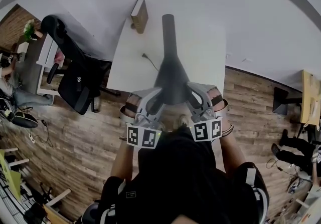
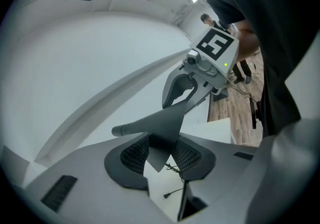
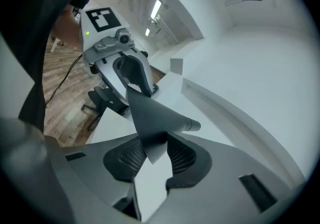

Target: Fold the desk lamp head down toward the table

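Dark torso (image 1: 175,178) seen nearest; left gripper (image 1: 152,100) and right gripper (image 1: 193,98) are clamped on lamp head (image 1: 171,82) corners over near edge of white desk (image 1: 200,47), edge partly hidden; wood floor (image 1: 85,138) around.

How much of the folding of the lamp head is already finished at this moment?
Done: the left gripper and the right gripper each have a corner of the lamp head between their pads, apparently clamped. In hand: the head is held above the white table, whose surface shows beneath it. Left: bringing the head down toward the table and letting go.
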A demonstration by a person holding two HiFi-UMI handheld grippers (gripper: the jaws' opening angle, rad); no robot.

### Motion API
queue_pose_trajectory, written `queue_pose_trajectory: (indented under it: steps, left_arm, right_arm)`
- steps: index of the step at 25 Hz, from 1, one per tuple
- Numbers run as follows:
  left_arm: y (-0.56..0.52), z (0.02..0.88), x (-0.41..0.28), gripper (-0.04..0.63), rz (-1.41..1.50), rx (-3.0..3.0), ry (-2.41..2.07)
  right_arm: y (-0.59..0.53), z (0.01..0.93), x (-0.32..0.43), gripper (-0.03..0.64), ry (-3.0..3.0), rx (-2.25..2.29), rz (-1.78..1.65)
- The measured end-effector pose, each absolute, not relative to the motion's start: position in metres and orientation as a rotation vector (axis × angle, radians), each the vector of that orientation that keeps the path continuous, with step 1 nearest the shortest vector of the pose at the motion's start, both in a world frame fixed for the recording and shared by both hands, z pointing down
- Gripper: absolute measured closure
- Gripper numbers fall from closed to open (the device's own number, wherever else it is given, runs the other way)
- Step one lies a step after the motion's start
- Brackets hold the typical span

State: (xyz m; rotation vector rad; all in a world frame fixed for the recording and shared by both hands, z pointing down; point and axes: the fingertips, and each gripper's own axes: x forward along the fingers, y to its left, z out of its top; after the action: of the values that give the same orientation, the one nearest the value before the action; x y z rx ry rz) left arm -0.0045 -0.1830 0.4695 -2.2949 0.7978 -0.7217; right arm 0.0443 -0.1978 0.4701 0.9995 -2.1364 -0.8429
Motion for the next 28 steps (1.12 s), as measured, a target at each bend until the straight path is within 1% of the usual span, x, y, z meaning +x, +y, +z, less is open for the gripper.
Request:
queue_pose_trajectory:
  steps: [7,17,28]
  left_arm:
    - [-0.186,0.505,-0.003,0.440,-0.882,-2.149,0.710]
    - [-0.200,0.537,-0.004,0.439,-0.947,-1.937,0.750]
    - [-0.214,0.568,-0.001,0.433,-0.975,-1.801,0.780]
  right_arm:
    - [-0.201,0.504,0.045,0.454,-2.027,0.896,-0.926]
    - [-0.212,0.534,0.046,0.434,-1.931,0.888,-1.027]
    - [-0.226,0.561,0.049,0.430,-1.853,0.928,-1.127]
